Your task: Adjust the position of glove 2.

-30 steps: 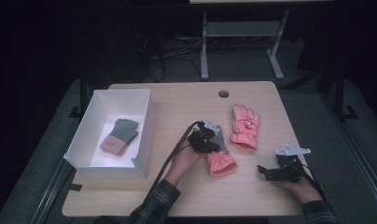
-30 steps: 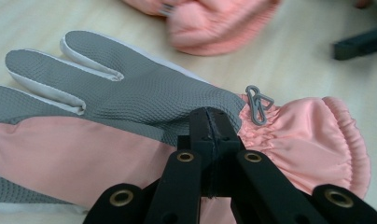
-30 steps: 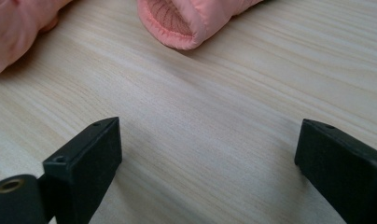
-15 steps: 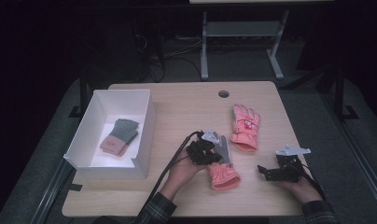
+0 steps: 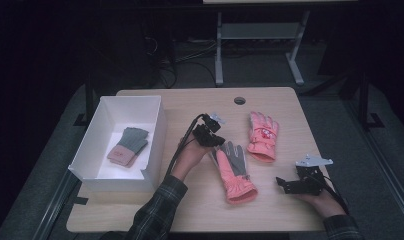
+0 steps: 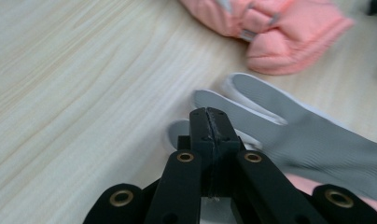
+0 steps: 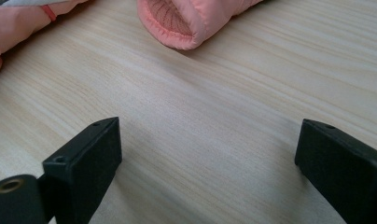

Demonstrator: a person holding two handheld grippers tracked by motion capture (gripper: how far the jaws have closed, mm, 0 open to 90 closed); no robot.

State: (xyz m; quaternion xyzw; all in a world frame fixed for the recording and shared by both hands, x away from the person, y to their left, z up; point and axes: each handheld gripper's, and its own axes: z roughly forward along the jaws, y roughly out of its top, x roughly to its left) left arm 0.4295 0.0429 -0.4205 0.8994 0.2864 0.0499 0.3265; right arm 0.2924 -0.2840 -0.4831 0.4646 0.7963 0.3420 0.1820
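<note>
High view: near the table's [image 5: 190,100] middle lies a pink glove [image 5: 233,172], grey palm up, grey fingers pointing to about 11 o'clock, puffy pink cuff toward 5 o'clock. Left gripper [image 5: 213,146] at the glove's fingertips, jaws together, seemingly pinching a fingertip, though too small here to be sure. At 2 o'clock of that glove, just apart, a second pink glove [image 5: 263,136], back up, with a small red patch. At 9 o'clock, a white box [image 5: 155,137] holding a grey-and-pink knit glove [image 5: 127,146]. At 4 o'clock, well apart from both pink gloves, the right gripper [image 5: 285,183] resting low by the table's near edge, jaws spread, nothing between them. Left gripper view: black jaws pressed flat together, closed on the edge of one grey fingertip [image 6: 179,130] of the glove [image 6: 298,140]; smooth grey fingers fanning toward 3 o'clock, a strip of pink at 5 o'clock; the other glove's [image 6: 280,32] pink cuff blurred at 1 o'clock. Right gripper view: both jaws wide apart over bare wood, a ribbed pink cuff opening [image 7: 177,23] at 12 o'clock, more pink fabric [image 7: 23,23] at 10 o'clock.
</note>
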